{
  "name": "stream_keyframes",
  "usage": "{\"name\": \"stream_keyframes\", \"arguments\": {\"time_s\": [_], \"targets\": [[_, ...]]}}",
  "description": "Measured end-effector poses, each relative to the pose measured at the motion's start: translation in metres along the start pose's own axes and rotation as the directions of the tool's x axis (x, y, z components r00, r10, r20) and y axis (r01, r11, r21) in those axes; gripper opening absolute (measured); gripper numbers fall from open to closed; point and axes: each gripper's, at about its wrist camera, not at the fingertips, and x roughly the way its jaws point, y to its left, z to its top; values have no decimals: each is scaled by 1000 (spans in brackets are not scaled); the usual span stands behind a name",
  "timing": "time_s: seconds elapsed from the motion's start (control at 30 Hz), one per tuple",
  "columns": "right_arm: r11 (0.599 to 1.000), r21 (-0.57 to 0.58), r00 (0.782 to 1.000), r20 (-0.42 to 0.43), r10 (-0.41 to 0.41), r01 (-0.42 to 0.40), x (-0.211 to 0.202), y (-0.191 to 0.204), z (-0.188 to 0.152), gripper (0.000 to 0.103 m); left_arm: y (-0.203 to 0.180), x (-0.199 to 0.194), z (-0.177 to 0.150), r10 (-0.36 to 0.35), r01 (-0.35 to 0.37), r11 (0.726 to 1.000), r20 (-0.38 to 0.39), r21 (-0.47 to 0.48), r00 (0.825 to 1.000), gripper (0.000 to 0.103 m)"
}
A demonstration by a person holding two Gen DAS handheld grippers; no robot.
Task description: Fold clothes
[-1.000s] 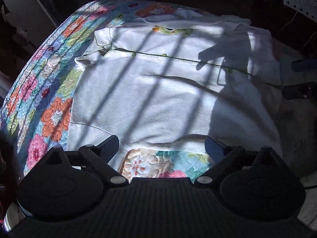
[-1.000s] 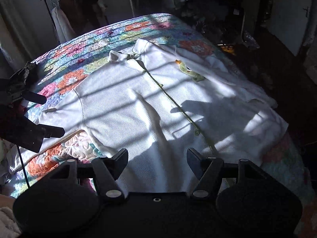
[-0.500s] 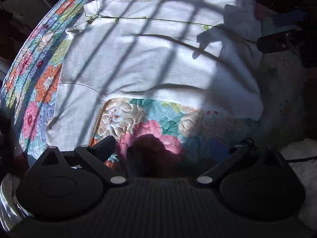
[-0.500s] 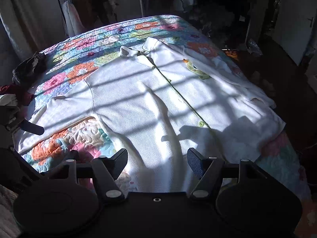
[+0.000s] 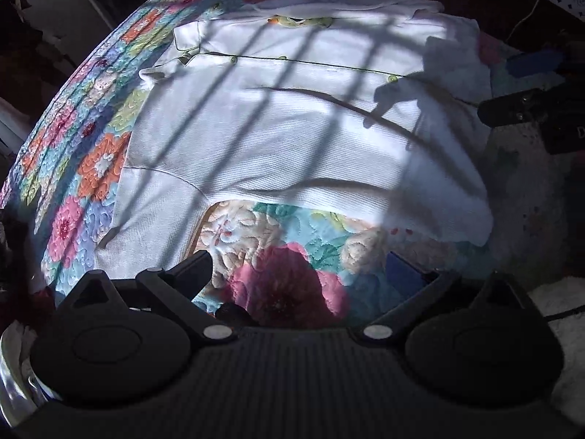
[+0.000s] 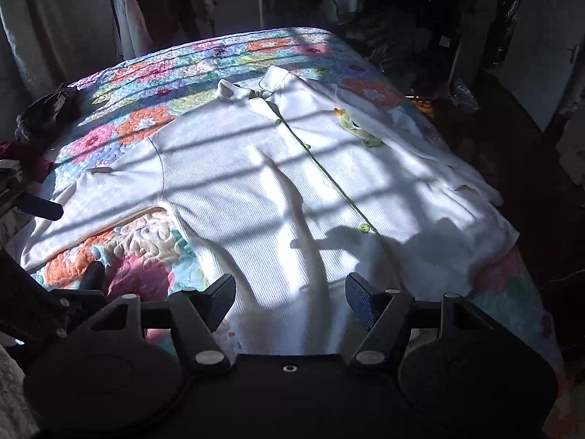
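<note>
A white button-up shirt (image 5: 292, 139) with green trim and green buttons lies spread flat, front up, on a flowered quilt (image 5: 285, 256). It also shows in the right wrist view (image 6: 278, 190), collar at the far end, one sleeve stretched out to the left (image 6: 91, 197). My left gripper (image 5: 299, 270) is open and empty, above the quilt beside the shirt's side and near its sleeve. My right gripper (image 6: 290, 294) is open and empty, just above the shirt's bottom hem. The right gripper also shows at the right edge of the left wrist view (image 5: 526, 91).
The quilt (image 6: 204, 69) covers a bed. A dark bundle of clothes (image 6: 47, 109) lies at its far left corner. A clothes rack (image 6: 124, 18) stands behind the bed. Dark floor and a white door (image 6: 548, 55) are to the right.
The left gripper first pulled back from the shirt's side, then tilted up a little. The right gripper drew back towards the hem and lifted its view. Both stayed open.
</note>
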Motion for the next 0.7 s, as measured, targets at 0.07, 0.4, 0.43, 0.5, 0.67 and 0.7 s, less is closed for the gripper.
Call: {"name": "stream_keyframes", "arguments": {"time_s": [0.07,0.4,0.43,0.5,0.67,0.7], "targets": [[1000,8,1000,-8,15,-15,2,0,1,72,-2,8,2,18,-18,1000,-12,-3,1000,103],[1000,10,1000,-20,16,-15,10,-4,-2,72,-17,13,3,55,-56,997,11,50,998,103],[1000,11,1000,-21,16,-16,11,-5,-2,72,-17,13,4,52,-52,998,8,44,999,103],[1000,14,1000,-23,17,-17,11,-6,-3,72,-17,14,4,54,-54,998,2,38,999,103],[1000,11,999,-30,13,-12,15,-9,-2,72,-22,15,5,77,-77,995,12,66,997,103],[1000,12,999,-35,13,-12,16,-9,-2,72,-22,15,5,78,-79,995,17,67,997,103]]}}
